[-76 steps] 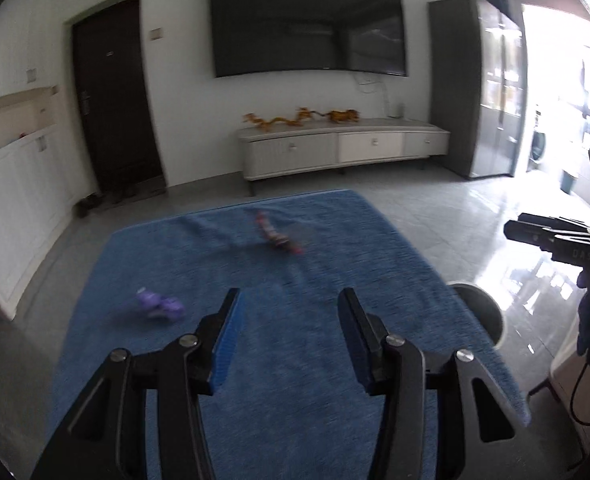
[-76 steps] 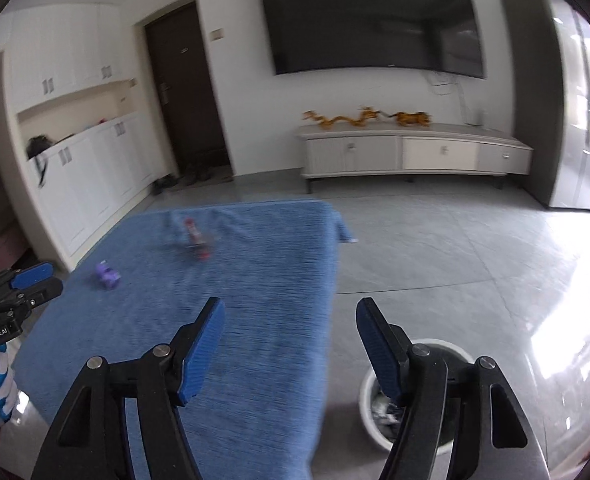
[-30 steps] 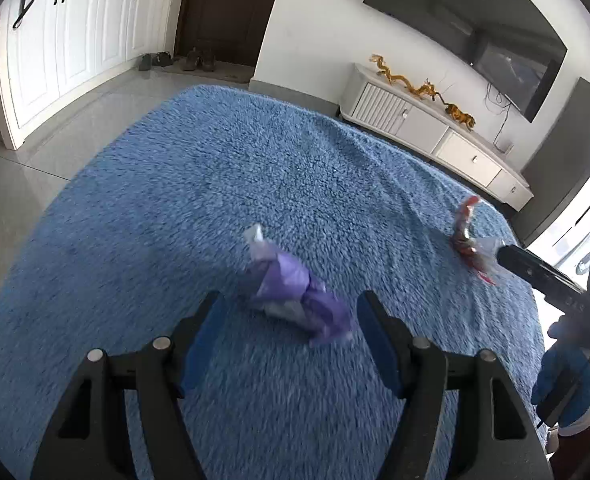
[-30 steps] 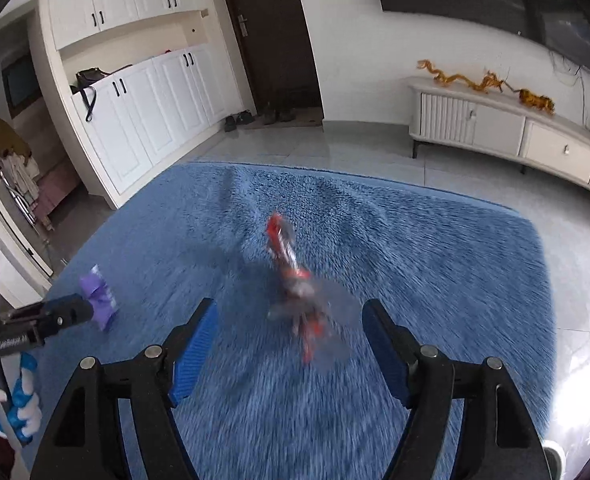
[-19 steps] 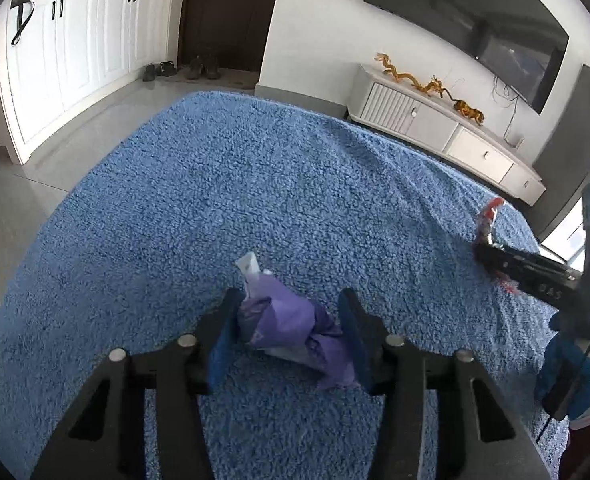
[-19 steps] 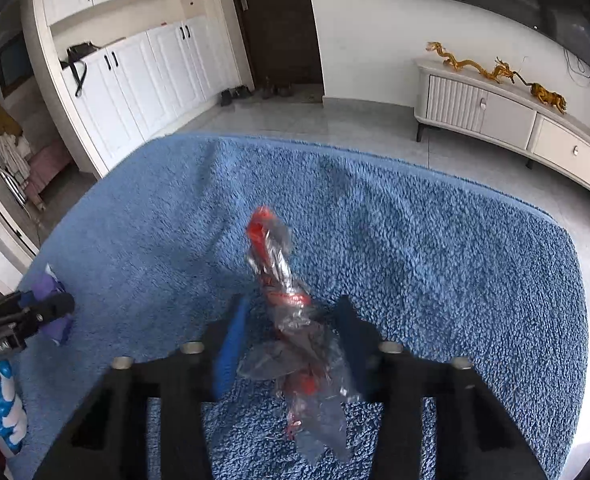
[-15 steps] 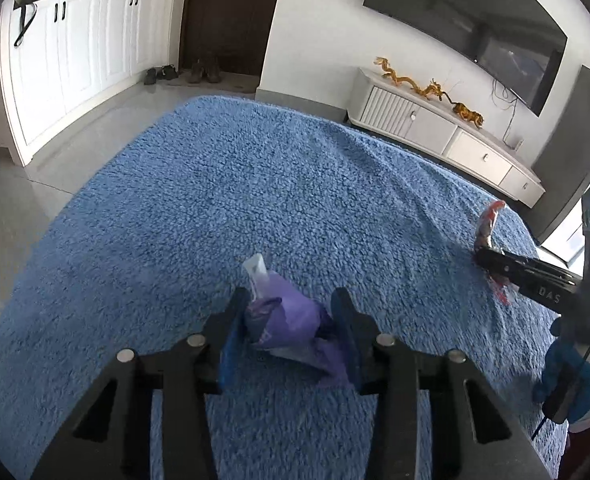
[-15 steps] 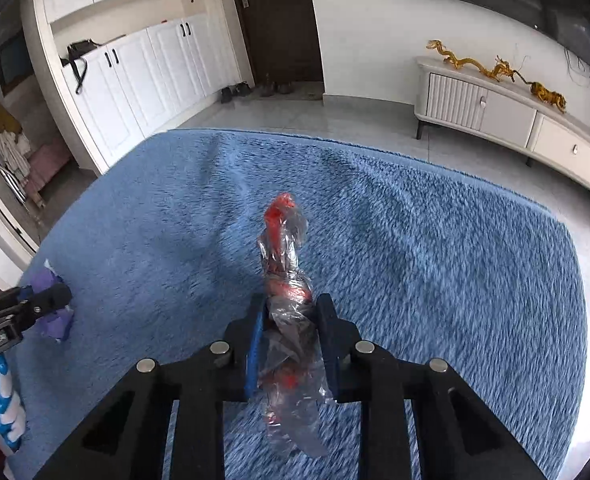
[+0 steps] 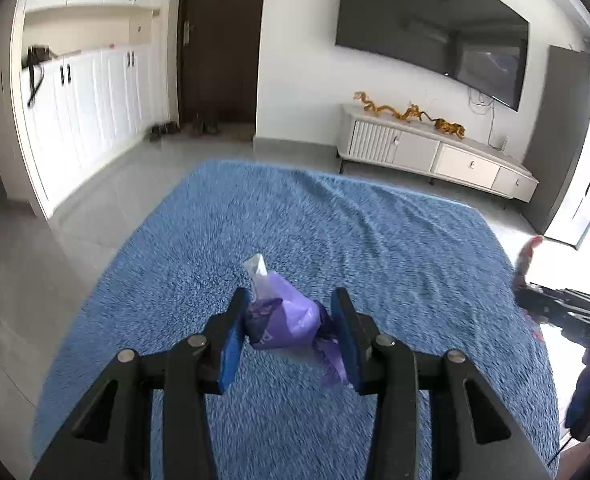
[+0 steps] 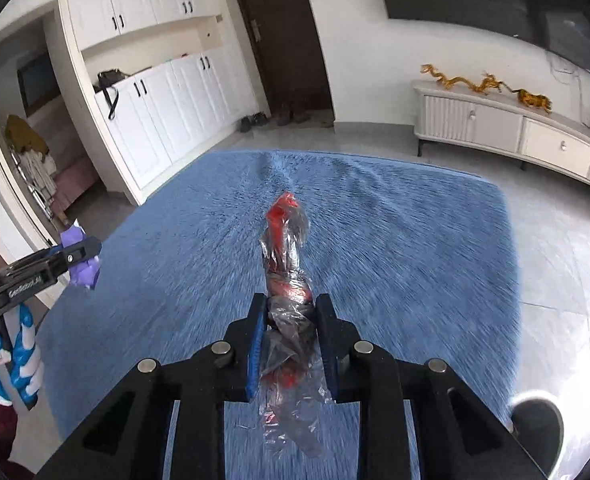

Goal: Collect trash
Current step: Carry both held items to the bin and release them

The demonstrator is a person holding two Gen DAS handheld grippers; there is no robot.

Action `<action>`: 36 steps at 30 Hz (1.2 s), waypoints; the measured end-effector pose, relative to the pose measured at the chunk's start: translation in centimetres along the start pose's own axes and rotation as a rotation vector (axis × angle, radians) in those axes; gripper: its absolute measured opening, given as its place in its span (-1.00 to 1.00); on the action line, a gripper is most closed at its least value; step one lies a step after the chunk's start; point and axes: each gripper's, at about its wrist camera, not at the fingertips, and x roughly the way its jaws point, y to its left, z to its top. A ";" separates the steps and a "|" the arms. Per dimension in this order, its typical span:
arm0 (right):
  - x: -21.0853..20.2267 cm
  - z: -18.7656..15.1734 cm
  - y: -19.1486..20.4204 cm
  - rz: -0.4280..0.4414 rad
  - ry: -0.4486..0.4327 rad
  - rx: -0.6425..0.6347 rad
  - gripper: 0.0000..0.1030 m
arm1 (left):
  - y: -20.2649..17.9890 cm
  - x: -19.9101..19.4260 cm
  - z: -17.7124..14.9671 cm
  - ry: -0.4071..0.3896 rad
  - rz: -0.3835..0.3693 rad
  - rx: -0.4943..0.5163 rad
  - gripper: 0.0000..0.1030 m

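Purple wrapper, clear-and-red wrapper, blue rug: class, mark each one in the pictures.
purple wrapper [image 9: 285,322], left wrist view, crumpled middle between the tongs.
clear-and-red wrapper [image 10: 283,240], right wrist view, upper twisted part beyond the tongs.
blue rug [image 9: 375,240], left wrist view, bare pile beyond the purple wrapper.

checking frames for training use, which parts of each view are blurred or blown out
Left wrist view: rug lightly smeared, sharpest near the purple wrapper; doorway at right blown out, hiding the right gripper's edge. Right wrist view: rug streaks radially from motion, clear wrapper fairly crisp; floor glare at right.
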 end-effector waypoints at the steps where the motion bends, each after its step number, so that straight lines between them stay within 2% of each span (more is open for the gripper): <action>1: -1.2 -0.4 -0.2 -0.009 -0.010 0.004 -0.55 | -0.3 -0.7 -0.1 -0.012 0.005 0.012 -0.23; 5: -5.1 -2.3 -1.2 -0.041 -0.044 0.037 -0.55 | -2.2 -3.5 -0.5 -0.059 0.015 0.056 -0.23; 12: -9.4 -5.5 -3.2 -0.097 -0.084 0.090 -0.55 | -5.8 -6.0 -1.0 -0.088 0.018 0.126 -0.23; 20: -12.2 -9.1 -8.6 -0.147 -0.121 0.206 -0.55 | -12.3 -5.6 -1.3 -0.066 -0.010 0.246 -0.23; 26: -12.7 -13.2 -13.0 -0.206 -0.089 0.316 -0.55 | -19.8 -3.0 -1.7 0.002 -0.099 0.368 -0.22; 32: -11.6 -17.4 -18.4 -0.247 -0.027 0.455 -0.55 | -29.5 1.1 -3.0 0.149 -0.290 0.478 -0.21; 36: -10.8 -19.6 -21.6 -0.266 0.004 0.531 -0.55 | -35.9 4.4 -4.4 0.249 -0.388 0.529 -0.19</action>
